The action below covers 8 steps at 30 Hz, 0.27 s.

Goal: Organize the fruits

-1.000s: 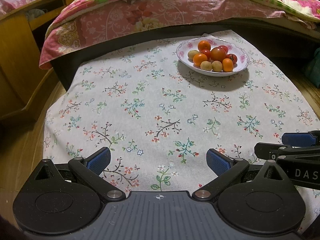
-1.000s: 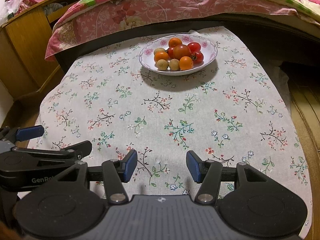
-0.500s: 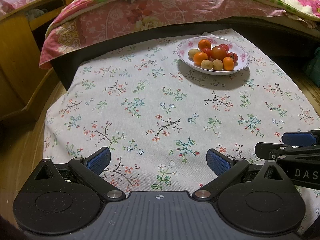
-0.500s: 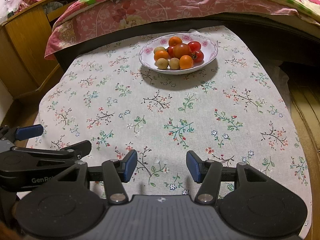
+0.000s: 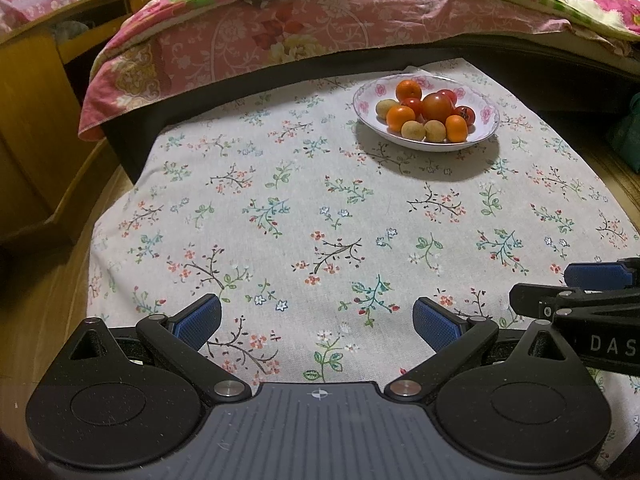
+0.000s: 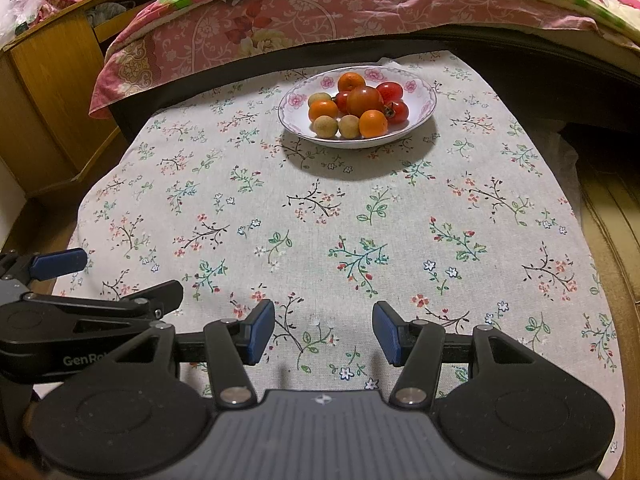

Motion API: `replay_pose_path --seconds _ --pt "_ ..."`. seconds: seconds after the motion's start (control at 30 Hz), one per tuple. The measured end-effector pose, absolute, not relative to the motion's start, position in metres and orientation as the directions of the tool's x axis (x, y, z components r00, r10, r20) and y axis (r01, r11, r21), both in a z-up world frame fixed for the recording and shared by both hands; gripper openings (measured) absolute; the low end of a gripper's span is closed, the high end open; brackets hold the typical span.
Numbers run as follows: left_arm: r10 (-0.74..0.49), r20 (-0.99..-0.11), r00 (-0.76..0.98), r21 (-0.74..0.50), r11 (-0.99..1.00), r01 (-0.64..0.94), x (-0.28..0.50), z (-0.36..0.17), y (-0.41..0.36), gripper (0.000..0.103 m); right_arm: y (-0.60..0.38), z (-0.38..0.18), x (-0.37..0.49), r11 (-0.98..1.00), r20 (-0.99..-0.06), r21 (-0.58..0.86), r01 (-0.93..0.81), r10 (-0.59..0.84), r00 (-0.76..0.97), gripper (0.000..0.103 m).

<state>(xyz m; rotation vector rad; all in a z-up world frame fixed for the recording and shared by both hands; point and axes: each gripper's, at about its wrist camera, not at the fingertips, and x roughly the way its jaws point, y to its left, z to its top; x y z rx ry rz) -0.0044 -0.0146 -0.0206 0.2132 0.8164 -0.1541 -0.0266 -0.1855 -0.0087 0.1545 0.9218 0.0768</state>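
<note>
A white floral bowl [image 5: 486, 114] [image 6: 420, 96] stands at the far side of the flowered tablecloth, piled with several fruits: oranges [image 5: 400, 117] [image 6: 373, 123], a large tomato [image 5: 437, 106] [image 6: 364, 100], small red tomatoes [image 6: 390, 90] and pale yellow-green round fruits [image 5: 413, 130] [image 6: 325, 126]. My left gripper [image 5: 316, 322] is open and empty, low over the near edge of the cloth. My right gripper [image 6: 323, 332] is open and empty beside it. Each gripper shows at the edge of the other's view.
The tablecloth [image 5: 300, 208] covers a low table. A bed with a pink flowered quilt [image 5: 280, 36] runs along the far side. A wooden cabinet [image 5: 36, 92] stands at the left. Wooden floor [image 6: 616, 208] lies to the right.
Both views have shifted very slightly; the bowl sits marginally higher in the frames. Both grippers stay open and empty.
</note>
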Motion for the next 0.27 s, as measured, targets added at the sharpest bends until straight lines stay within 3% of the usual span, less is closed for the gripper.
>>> replay_pose_path --seconds 0.27 --pt "-0.030 -0.718 0.695 0.150 0.969 0.198 -0.0046 -0.0175 -0.0167 0.103 -0.1862 -0.0087 -0.0261 0.986 -0.784 0.166 0.001 0.131 0.607 0.053"
